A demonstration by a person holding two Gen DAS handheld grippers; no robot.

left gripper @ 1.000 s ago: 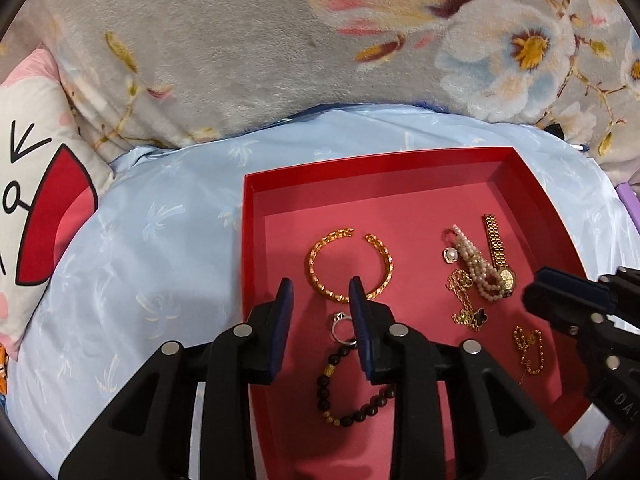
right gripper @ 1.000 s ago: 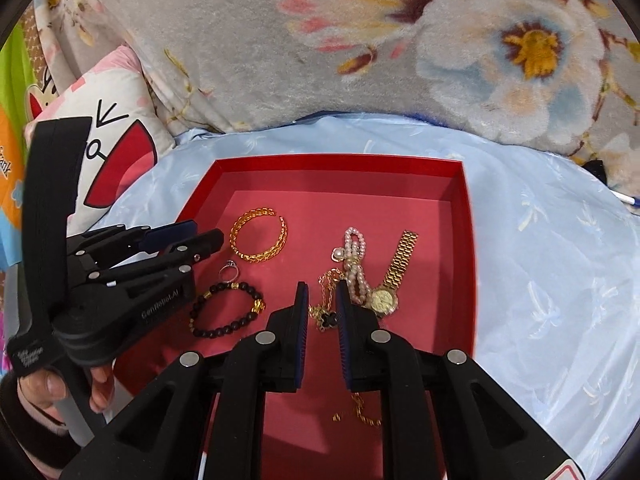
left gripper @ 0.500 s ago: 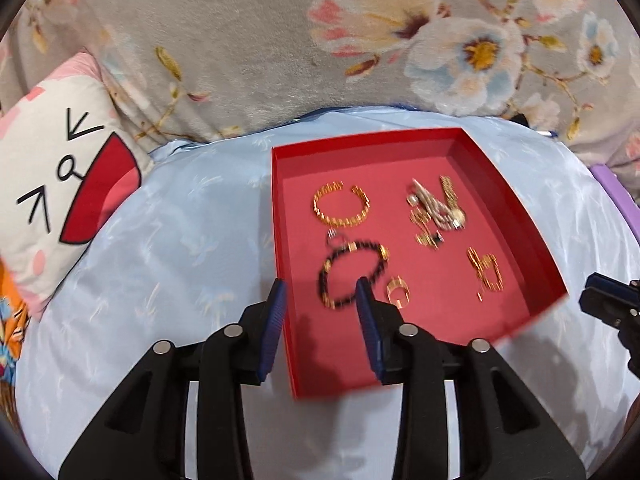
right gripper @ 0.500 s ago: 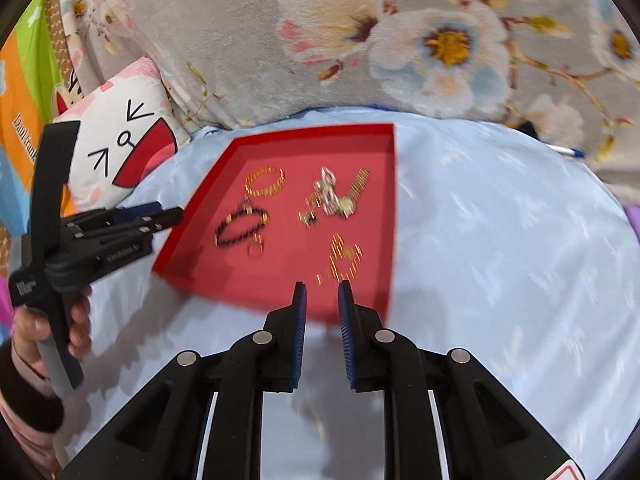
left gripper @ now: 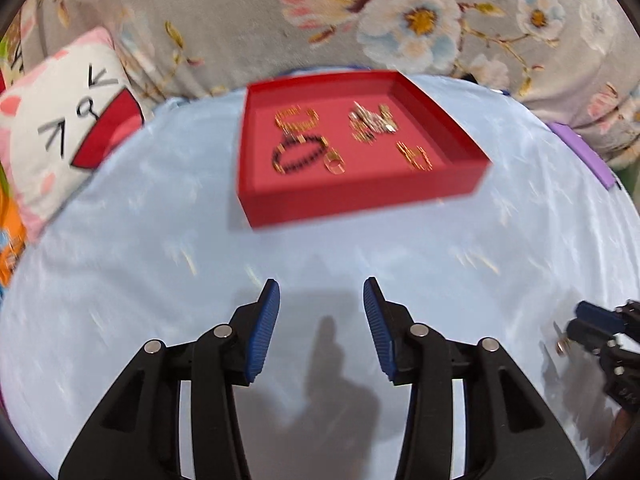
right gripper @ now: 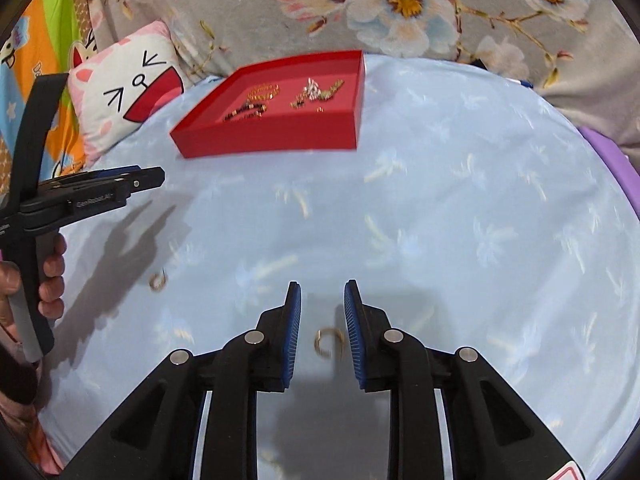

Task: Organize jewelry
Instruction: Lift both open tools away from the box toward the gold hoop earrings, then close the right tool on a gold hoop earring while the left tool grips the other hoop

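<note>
Right wrist: cat pillow (right gripper: 120, 92) beside red tray (right gripper: 280, 136)

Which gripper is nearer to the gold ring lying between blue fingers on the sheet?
Right. The right gripper straddles the gold ring, its jaws open either side. The left gripper hovers well off to the ring's left.

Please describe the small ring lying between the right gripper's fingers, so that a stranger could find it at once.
On the pale blue cloth, well in front of the red tray, the gold ring lies between the right gripper fingers. The other loose ring lies further left.
</note>
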